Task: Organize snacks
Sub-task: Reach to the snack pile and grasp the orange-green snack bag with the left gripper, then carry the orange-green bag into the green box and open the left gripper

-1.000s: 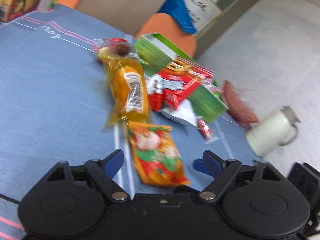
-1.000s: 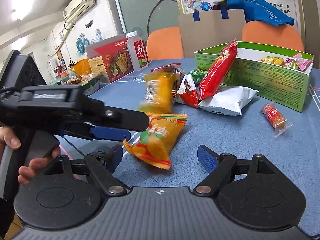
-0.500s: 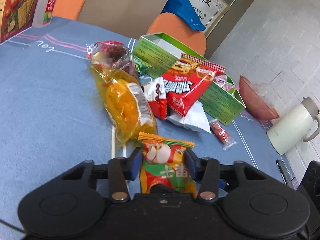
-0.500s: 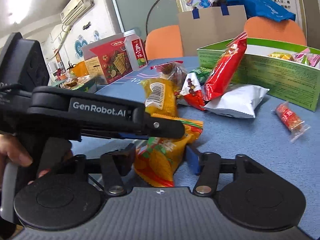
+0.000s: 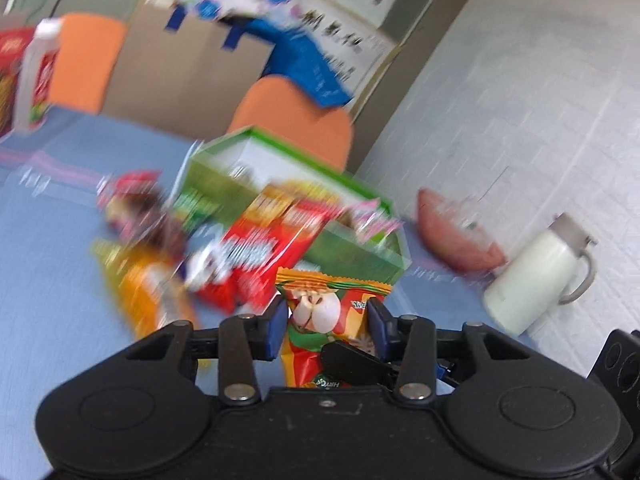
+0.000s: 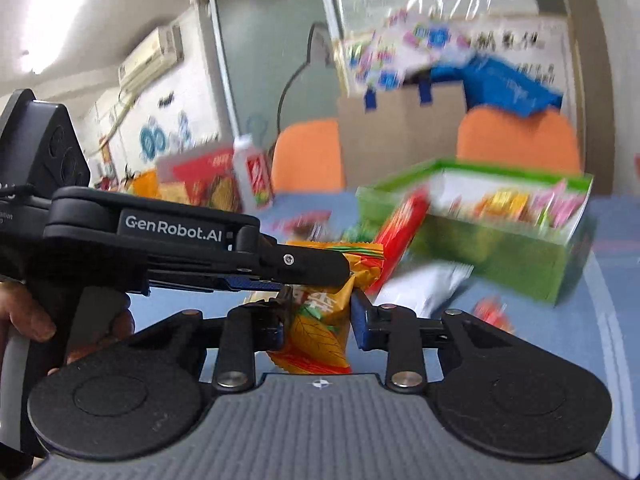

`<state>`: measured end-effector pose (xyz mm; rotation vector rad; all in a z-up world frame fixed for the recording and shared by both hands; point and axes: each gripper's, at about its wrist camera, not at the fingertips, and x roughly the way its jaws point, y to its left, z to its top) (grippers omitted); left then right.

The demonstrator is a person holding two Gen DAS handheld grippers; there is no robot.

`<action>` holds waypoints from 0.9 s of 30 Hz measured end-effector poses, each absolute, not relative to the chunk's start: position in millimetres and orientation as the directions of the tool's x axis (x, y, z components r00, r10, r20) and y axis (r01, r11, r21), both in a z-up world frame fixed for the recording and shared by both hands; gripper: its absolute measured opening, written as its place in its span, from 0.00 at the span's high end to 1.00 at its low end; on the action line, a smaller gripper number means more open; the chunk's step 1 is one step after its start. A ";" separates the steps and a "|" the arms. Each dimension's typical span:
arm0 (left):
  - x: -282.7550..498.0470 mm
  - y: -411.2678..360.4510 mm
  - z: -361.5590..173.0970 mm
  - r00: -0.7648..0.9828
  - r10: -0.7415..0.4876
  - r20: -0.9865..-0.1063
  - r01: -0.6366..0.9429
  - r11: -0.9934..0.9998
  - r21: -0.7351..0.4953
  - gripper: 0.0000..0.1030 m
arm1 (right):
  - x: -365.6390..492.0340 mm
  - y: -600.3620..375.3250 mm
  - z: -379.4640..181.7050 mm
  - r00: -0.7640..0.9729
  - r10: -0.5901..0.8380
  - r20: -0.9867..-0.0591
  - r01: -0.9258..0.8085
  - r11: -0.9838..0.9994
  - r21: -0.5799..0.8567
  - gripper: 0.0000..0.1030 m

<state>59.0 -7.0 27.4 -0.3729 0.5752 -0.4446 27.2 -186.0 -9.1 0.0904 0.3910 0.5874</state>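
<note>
Blue tablecloth (image 5: 52,280) over a table, office room behind: white air conditioner (image 6: 152,58) high on the far left wall, two orange chairs (image 6: 518,140) and a cardboard sheet (image 5: 188,72) at the far edge. Both views heavily motion-blurred.

Left gripper (image 5: 327,322): blue pads pressed against both sides of an orange snack packet (image 5: 320,320), which stands upright between them, crimped top edge pointing away from the camera. Right gripper (image 6: 318,316): its fingers close on the lower part of the same packet (image 6: 320,320), pinching it from the near side. In the right view the left gripper (image 6: 308,270) crosses in from the left, lying over the packet's top. A bare hand (image 6: 36,320) holds that gripper's grip at far left.

Just beyond the packet: a red snack bag (image 5: 264,256) leaning on the near wall of an open green box (image 5: 360,256); the box has small wrapped sweets (image 6: 520,206) inside. A white pouch (image 6: 428,284) lies on the cloth against the red bag. Left of these, a yellow packet (image 5: 148,292) and a dark clear-wrapped one (image 5: 136,208), details blurred. A small red wrapped piece (image 6: 492,312) lies alone near the box's right end.

Far left: a red carton (image 6: 208,182) and a white bottle (image 6: 252,176). Off the table to the right, on the floor, a white jug (image 5: 540,276) and a reddish bowl (image 5: 452,240).
</note>
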 end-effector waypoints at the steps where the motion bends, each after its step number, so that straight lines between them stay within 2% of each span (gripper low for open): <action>1: 63.2 -11.9 34.4 0.756 -0.502 -0.419 0.311 0.840 -0.445 0.41 | 30.4 -189.6 -3.7 0.775 0.549 -0.314 -0.517 0.836 0.184 0.48; 6: 97.9 -36.6 59.6 0.763 -0.533 -0.367 0.369 0.824 -0.430 0.41 | 55.8 -207.5 17.1 0.835 0.497 -0.237 -0.478 0.867 0.139 0.48; 10: 135.0 -55.8 66.3 0.755 -0.545 -0.366 0.384 0.819 -0.427 0.41 | 88.2 -227.2 19.3 0.855 0.479 -0.198 -0.458 0.877 0.144 0.48; 23: 231.2 -102.7 48.7 0.720 -0.558 -0.413 0.398 0.819 -0.413 0.40 | 169.3 -263.9 -0.7 0.906 0.373 -0.201 -0.347 0.925 0.155 0.49; 25: 238.8 -107.4 42.9 0.721 -0.543 -0.431 0.393 0.832 -0.391 0.36 | 175.2 -265.5 -8.0 0.909 0.366 -0.200 -0.340 0.928 0.152 0.47; 26: 241.6 -110.4 39.1 0.720 -0.521 -0.458 0.381 0.849 -0.368 0.28 | 178.2 -264.6 -13.4 0.911 0.361 -0.200 -0.339 0.931 0.139 0.46; 27: 243.3 -113.1 36.5 0.718 -0.497 -0.487 0.368 0.865 -0.340 0.12 | 182.3 -262.4 -19.7 0.911 0.351 -0.216 -0.333 0.936 0.117 0.33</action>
